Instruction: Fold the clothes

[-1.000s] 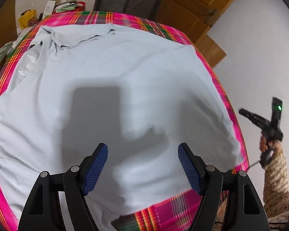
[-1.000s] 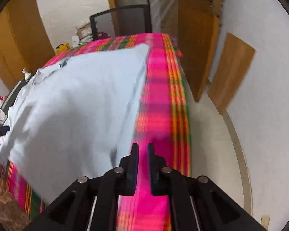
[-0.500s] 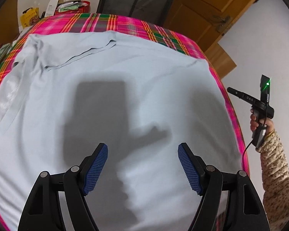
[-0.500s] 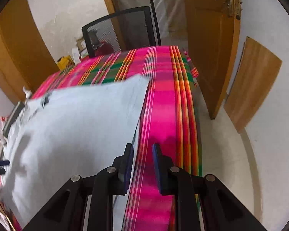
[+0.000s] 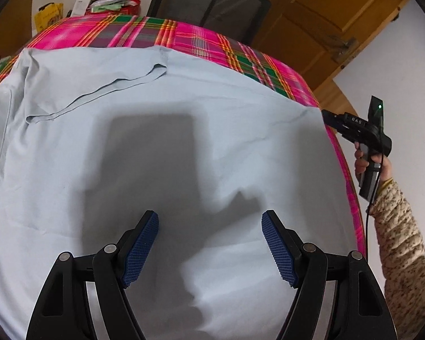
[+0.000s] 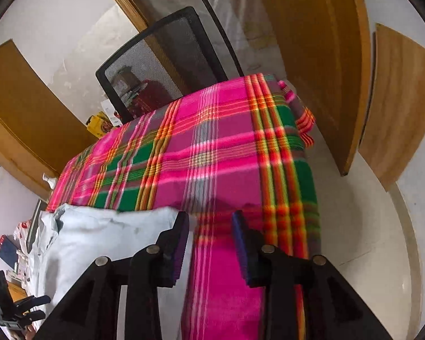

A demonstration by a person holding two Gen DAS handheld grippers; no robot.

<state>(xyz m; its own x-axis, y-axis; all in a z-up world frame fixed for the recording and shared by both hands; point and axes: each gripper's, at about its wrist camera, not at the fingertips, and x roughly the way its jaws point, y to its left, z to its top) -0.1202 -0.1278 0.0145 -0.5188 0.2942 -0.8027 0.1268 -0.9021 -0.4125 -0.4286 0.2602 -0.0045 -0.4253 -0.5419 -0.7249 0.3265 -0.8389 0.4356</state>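
Pink-and-green plaid cloth covers the desk, where a pale blue shirt lies spread flat, one sleeve folded over. Above it the left gripper hovers, jaws wide apart and empty. At the shirt's far corner the right gripper points, its jaws opening with nothing between them.

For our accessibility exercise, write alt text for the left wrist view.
A pale blue shirt lies spread over a pink plaid tablecloth, with the open left claw above it, holding nothing. At right, a hand holds the right claw.
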